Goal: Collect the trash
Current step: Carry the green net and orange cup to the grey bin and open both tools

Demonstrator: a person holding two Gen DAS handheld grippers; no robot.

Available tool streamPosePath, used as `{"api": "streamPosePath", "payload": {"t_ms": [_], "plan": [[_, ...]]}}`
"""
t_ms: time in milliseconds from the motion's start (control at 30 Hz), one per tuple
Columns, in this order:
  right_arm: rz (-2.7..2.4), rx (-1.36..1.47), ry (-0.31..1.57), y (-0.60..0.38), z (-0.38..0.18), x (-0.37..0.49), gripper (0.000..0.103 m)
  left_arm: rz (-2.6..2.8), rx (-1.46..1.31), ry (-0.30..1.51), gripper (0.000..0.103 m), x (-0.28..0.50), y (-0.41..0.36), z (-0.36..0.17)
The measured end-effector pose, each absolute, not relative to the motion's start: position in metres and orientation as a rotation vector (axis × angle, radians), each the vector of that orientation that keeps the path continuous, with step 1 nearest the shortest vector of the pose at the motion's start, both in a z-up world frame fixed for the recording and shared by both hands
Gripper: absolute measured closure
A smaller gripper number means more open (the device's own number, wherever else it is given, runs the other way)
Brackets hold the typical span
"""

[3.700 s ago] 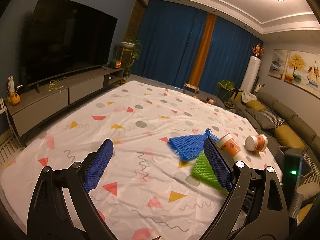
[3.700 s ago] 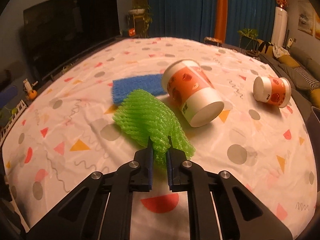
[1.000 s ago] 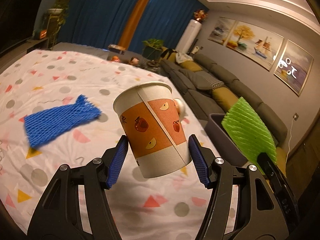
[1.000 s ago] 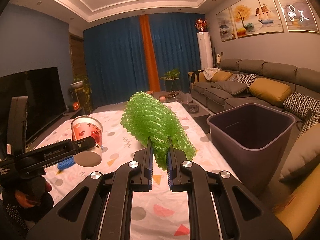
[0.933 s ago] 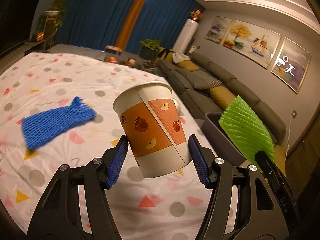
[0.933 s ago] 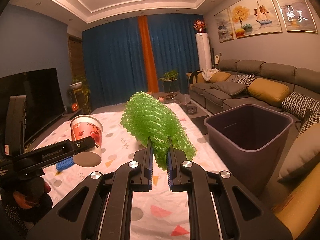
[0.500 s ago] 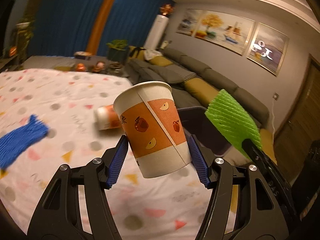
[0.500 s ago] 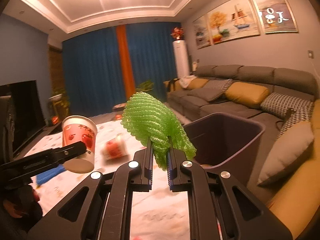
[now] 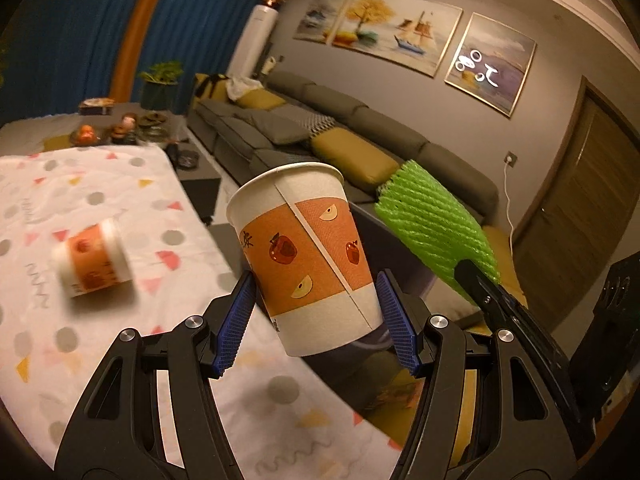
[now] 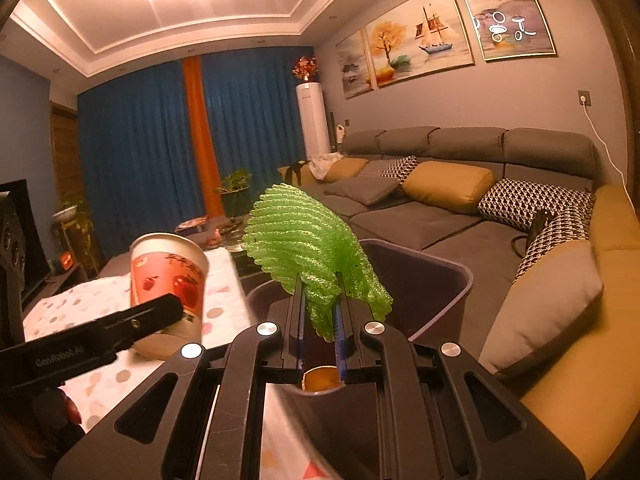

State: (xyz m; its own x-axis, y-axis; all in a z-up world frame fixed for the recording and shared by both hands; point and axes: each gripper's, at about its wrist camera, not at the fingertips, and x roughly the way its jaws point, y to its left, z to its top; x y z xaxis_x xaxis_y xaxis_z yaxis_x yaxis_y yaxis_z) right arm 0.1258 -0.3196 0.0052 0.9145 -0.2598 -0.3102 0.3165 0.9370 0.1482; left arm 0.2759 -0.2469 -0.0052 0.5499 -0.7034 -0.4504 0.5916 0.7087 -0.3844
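Only in my left view: a second paper cup [image 9: 93,258] lies on its side, blurred, on the patterned tablecloth [image 9: 120,176], left of and beyond the cup I carry.
Only in my right view: the purple trash bin [image 10: 448,292] shows its open mouth, standing just past the table's right edge, in front of the grey sofa [image 10: 460,184].
Left gripper [image 9: 316,318]: jaws spread wide, blue pads clamped on the lower sides of an orange-and-white paper cup [image 9: 308,256], held mouth up, tilted left, off the table.
Right gripper [image 10: 320,322]: I have it nearly closed, pinching the bottom edge of a green foam net [image 10: 310,256]; the net fans upward above the fingers.
Cup position: from the right view it hangs over the table's edge, left of the bin.
Net position: in front of the bin's near rim, over its opening as far as I can tell.
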Motion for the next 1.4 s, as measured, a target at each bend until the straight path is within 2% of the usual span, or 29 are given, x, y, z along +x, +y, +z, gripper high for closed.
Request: {"api": "streamPosePath", "payload": {"t_ms": [333,1400], "plan": [[-0.323,0.207,0.308,-0.340,-0.004,0.144,0.090,-0.819,-0.197,0.675,0.042,0.308,-0.289,-0.023],[-0.311,0.271,0.365,-0.369,-0.022,0.172,0.087,-0.865,-0.236,0.768,0.040,0.337,-0.322,-0.054]]}}
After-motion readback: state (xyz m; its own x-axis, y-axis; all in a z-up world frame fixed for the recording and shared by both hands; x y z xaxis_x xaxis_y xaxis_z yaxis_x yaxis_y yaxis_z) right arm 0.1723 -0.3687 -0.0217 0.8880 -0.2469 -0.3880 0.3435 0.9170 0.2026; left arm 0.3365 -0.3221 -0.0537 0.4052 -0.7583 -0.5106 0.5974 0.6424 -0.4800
